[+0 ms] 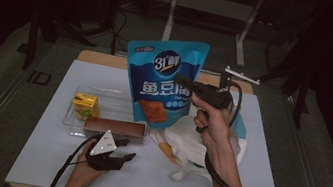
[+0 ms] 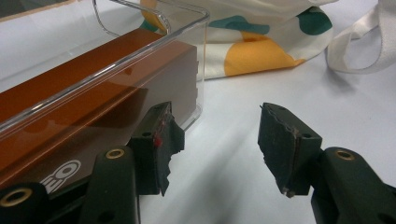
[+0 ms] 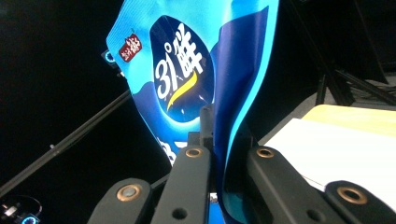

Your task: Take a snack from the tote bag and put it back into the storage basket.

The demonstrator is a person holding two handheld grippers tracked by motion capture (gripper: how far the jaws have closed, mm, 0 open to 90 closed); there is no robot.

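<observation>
1. A clear plastic tray [image 1: 74, 118] sits on the white desk [image 1: 150, 182], left of centre. Inside it stand a yellow drink carton [image 1: 85, 106] at the left end and a long brown box [image 1: 115, 127] along the near wall.
2. Seen from the left gripper, the brown box [image 2: 70, 107] presses close behind the tray's transparent wall [image 2: 154, 51].
3. A white cloth bag [image 1: 196, 151] with orange and teal spots lies crumpled on the desk to the right of the tray; what it contains, if anything, is hard to tell.
4. The blue snack pouch [image 1: 164, 80] hangs upright in the air above the desk, over the tray's right end, lifted clear of everything.
5. The right gripper [image 1: 187, 85] reaches in from the pouch's right side; its jaws are clamped together on the pouch's edge, with the blue film [image 3: 233, 93] pinched between them.
6. The left gripper [image 1: 118, 147] rests low on the desk just in front of the tray. Its jaws stand apart with nothing between them; the left jaw lies right beside the tray's corner, and contact looks likely.
</observation>
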